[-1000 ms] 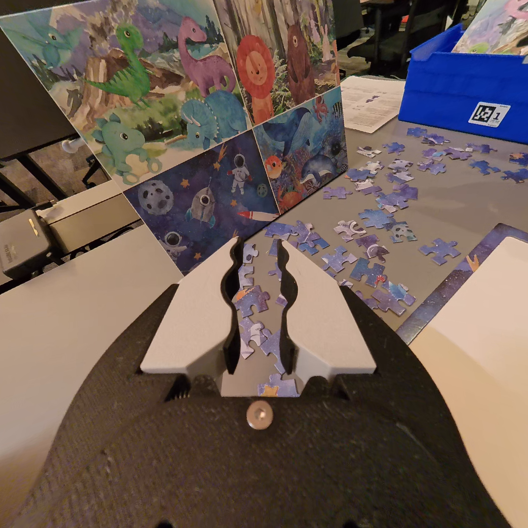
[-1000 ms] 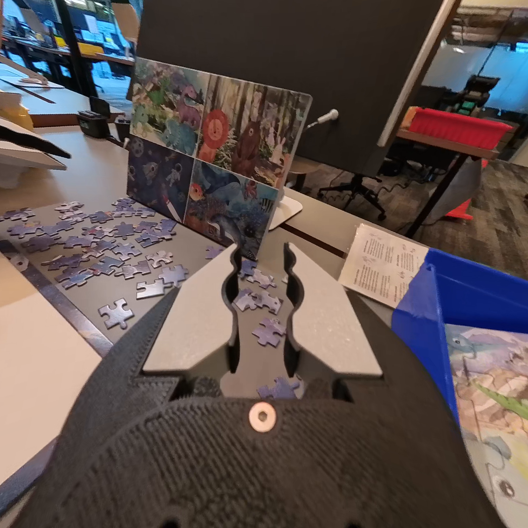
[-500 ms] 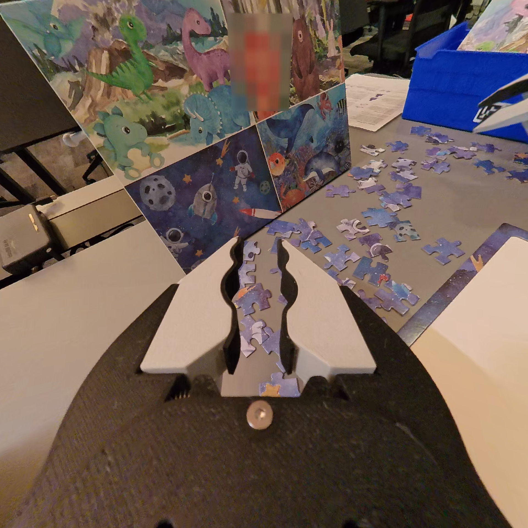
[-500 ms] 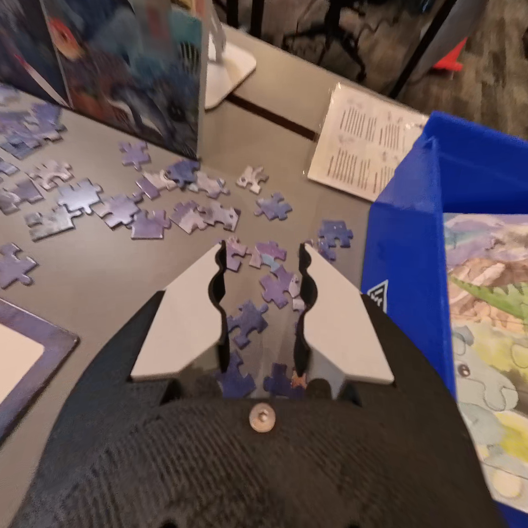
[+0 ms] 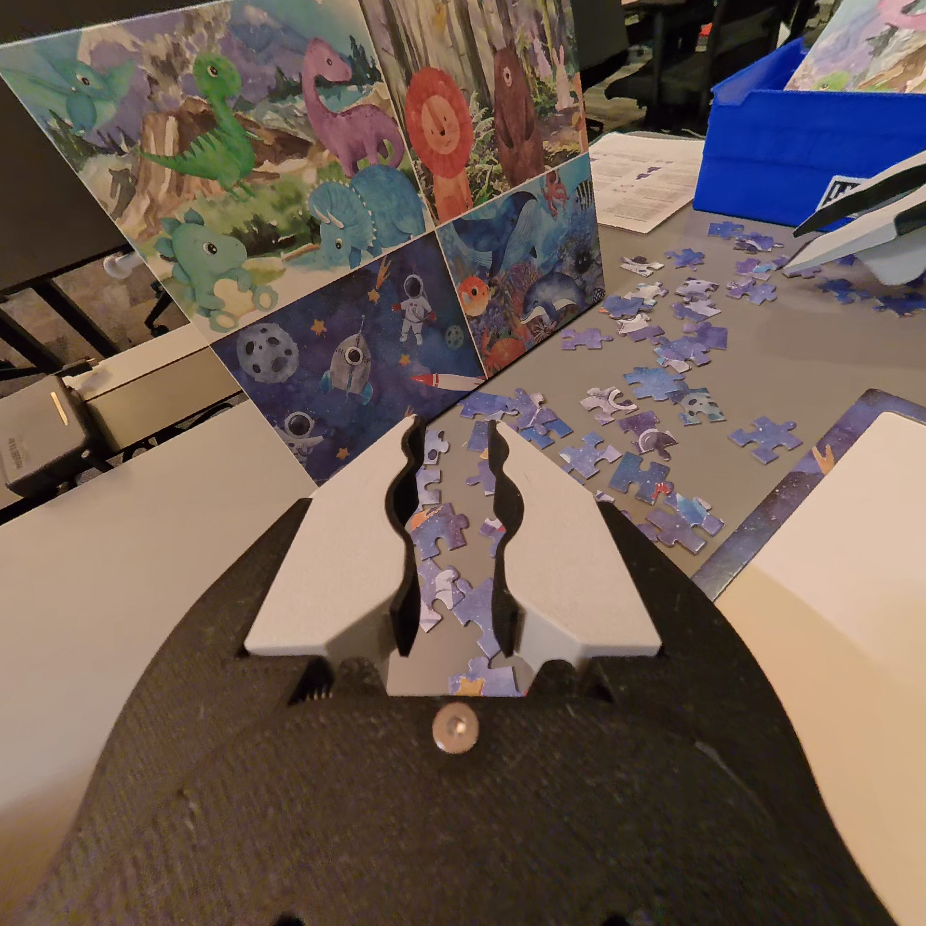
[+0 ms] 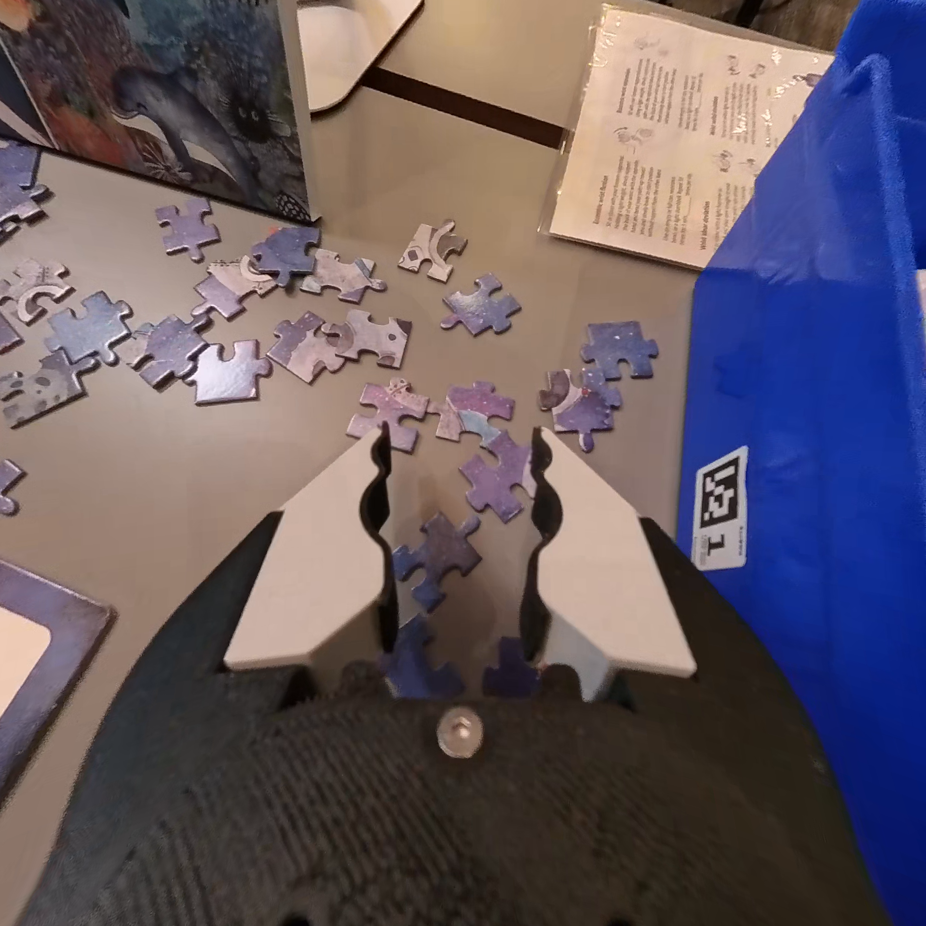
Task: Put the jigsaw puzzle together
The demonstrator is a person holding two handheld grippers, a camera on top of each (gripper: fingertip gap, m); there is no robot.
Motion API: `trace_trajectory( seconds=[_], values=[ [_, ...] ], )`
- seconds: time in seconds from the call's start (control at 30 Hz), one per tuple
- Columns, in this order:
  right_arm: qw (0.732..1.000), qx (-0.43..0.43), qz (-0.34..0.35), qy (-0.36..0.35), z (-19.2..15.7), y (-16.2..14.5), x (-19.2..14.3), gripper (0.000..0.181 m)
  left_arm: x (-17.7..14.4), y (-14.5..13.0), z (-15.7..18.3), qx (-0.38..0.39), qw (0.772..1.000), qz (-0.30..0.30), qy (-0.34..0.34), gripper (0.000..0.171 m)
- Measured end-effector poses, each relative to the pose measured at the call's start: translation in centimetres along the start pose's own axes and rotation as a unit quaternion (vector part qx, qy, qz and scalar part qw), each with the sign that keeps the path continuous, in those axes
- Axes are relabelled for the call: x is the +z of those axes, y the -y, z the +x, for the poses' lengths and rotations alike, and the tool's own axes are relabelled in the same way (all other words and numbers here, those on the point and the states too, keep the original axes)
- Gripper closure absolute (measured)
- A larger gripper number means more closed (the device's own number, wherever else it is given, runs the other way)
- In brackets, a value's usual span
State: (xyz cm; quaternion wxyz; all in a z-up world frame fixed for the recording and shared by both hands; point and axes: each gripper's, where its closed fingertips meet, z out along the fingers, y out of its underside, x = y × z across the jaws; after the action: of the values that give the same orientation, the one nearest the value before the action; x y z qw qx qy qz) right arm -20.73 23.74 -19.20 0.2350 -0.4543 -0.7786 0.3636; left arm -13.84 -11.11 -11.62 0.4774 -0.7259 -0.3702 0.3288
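Several loose blue and purple space-themed puzzle pieces (image 5: 646, 431) lie scattered on the grey table. The puzzle frame (image 5: 781, 496), dark blue border with a blank cream inside, lies at the right; its corner shows in the right wrist view (image 6: 60, 646). My left gripper (image 5: 455, 426) is open and empty, hovering over pieces near the picture board. My right gripper (image 6: 458, 433) is open and empty, low over pieces beside the blue bin; a dark blue piece (image 6: 436, 556) lies between its fingers on the table. The right gripper also shows in the left wrist view (image 5: 862, 220).
An upright picture board (image 5: 320, 210) with dinosaur, animal, sea and space panels stands at the back; its lower corner shows in the right wrist view (image 6: 200, 120). A blue bin (image 6: 822, 401) holding another puzzle stands at the right. A printed sheet (image 6: 666, 135) lies behind the pieces.
My right gripper has tilted down and dropped toward the pieces beside the blue bin, opening wider. It has come into the left wrist view. My left gripper has barely moved.
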Motion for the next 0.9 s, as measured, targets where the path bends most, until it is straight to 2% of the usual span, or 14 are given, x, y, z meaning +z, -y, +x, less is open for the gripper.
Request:
trace_trajectory(
  seconds=[0.17, 0.33, 0.43, 0.5, 0.63, 0.73, 0.9],
  values=[
    [0.999, 0.027, -0.005, -0.023, 1.3, 0.1, 1.1, 0.117, 0.1, -0.4, -0.4, -0.013, 1.0, 0.003, 0.001, 0.148],
    [0.998, 0.035, -0.016, -0.047, 2.8, 1.4, 2.6, 0.122, 0.2, -0.6, -0.6, -0.024, 1.0, 0.005, -0.001, 0.148],
    [0.995, 0.057, -0.04, -0.064, 4.2, 1.0, 3.6, 0.12, 0.3, -0.7, -0.5, -0.02, 1.0, 0.003, -0.002, 0.148],
    [0.993, 0.077, -0.061, -0.061, 4.1, 0.3, 3.9, 0.115, 0.5, -1.0, -0.4, -0.017, 1.0, -0.002, -0.003, 0.148],
    [0.994, 0.078, -0.075, -0.011, 1.2, 0.1, 2.4, 0.123, 0.6, -1.1, -0.3, -0.011, 1.0, -0.005, -0.004, 0.148],
    [0.995, 0.064, -0.03, -0.066, 3.1, 1.9, 1.7, 0.134, 0.6, -0.9, -0.1, -0.009, 1.0, -0.004, -0.005, 0.148],
    [0.99, 0.081, -0.027, -0.112, 5.4, 3.3, 4.1, 0.124, 0.6, -1.0, -0.1, -0.004, 1.0, -0.007, -0.004, 0.148]
  ],
)
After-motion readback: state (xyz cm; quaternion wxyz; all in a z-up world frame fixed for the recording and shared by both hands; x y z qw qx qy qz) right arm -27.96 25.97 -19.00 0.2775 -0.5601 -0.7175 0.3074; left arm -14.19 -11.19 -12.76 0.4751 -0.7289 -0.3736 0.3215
